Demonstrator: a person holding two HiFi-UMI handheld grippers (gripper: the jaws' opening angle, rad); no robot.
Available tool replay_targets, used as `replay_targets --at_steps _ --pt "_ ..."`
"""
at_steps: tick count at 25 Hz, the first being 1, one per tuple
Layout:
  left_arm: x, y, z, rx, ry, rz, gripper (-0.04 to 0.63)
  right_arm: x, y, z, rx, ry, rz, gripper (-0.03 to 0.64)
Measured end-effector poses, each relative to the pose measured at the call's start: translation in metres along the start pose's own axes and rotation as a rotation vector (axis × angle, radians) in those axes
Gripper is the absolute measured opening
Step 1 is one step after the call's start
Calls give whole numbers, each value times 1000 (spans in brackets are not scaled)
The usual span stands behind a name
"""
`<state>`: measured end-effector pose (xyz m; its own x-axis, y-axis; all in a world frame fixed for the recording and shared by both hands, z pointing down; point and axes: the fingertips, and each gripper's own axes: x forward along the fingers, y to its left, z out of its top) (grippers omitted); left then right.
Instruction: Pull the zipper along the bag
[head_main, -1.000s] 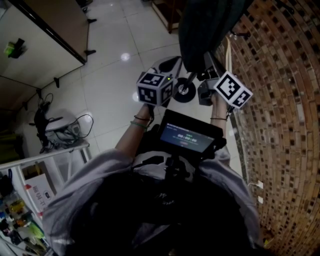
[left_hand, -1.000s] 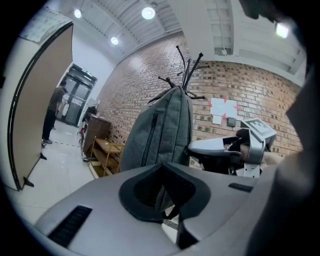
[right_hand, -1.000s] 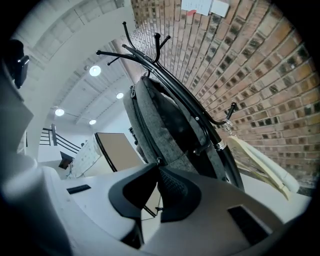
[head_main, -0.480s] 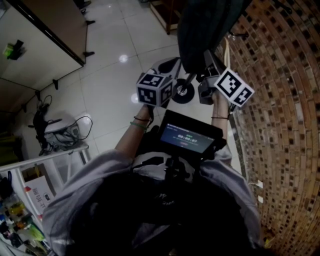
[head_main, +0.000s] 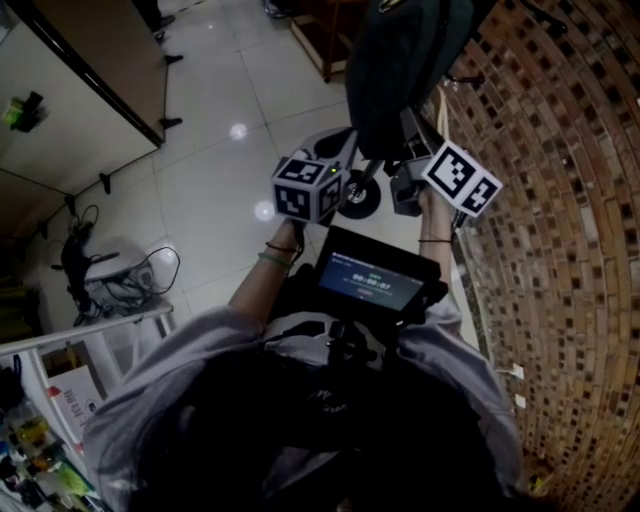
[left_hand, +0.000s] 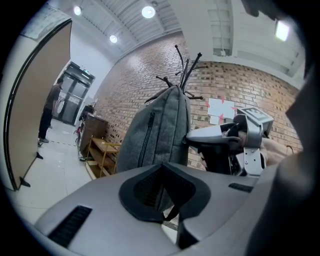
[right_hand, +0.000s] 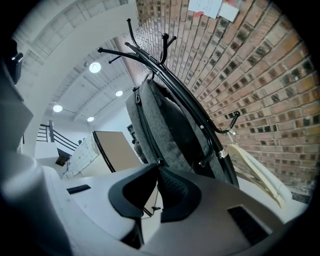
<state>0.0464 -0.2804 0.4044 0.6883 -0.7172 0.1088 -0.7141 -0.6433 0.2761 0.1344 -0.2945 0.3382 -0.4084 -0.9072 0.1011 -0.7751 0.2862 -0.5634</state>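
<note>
**Right gripper** (right_hand: 158, 165): the jaws are pressed together. Their tips meet on the small metal zipper pull (right_hand: 159, 161), which sits right at the pad ends. This is judged a pinch on the pull, not an empty closure.

**Left gripper** (left_hand: 161, 167): the jaws are likewise closed, with the tips at the lower edge of the bag (left_hand: 160, 125). A fold of grey cloth and a thin dark strap show in the gap behind the tips. This is judged a grip on the bag's bottom, serving as an anchor. The right gripper lies close by on its right, at about the same height.

**Bag and surroundings:** the grey bag hangs upright directly ahead of and above both grippers. From the right gripper's tips the zipper track (right_hand: 144, 127) climbs the bag's edge toward its top. Just behind the bag is the black coat rack (right_hand: 215, 146) that carries it, and beyond that a brick wall (right_hand: 260, 75).

**Step in hand:** the pull is gripped at the low end of the track and the bag is braced. No travel along the track is evident yet.

**Next move:** draw the pull upward and away from the left gripper, following the track's curve. The left gripper should keep downward tension so the cloth stays flat. A slack bag or a swaying rack could make the pull slip free.
</note>
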Motion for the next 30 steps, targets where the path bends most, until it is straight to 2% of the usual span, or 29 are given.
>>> replay_targets --at_steps 18,30 --pt "2 -5 -1 -2 -7 -29 8 3 16 16 -54 8 -7 8" --pt "7 -8 -8 -18 -4 -39 8 5 25 32 -46 12 3 9"
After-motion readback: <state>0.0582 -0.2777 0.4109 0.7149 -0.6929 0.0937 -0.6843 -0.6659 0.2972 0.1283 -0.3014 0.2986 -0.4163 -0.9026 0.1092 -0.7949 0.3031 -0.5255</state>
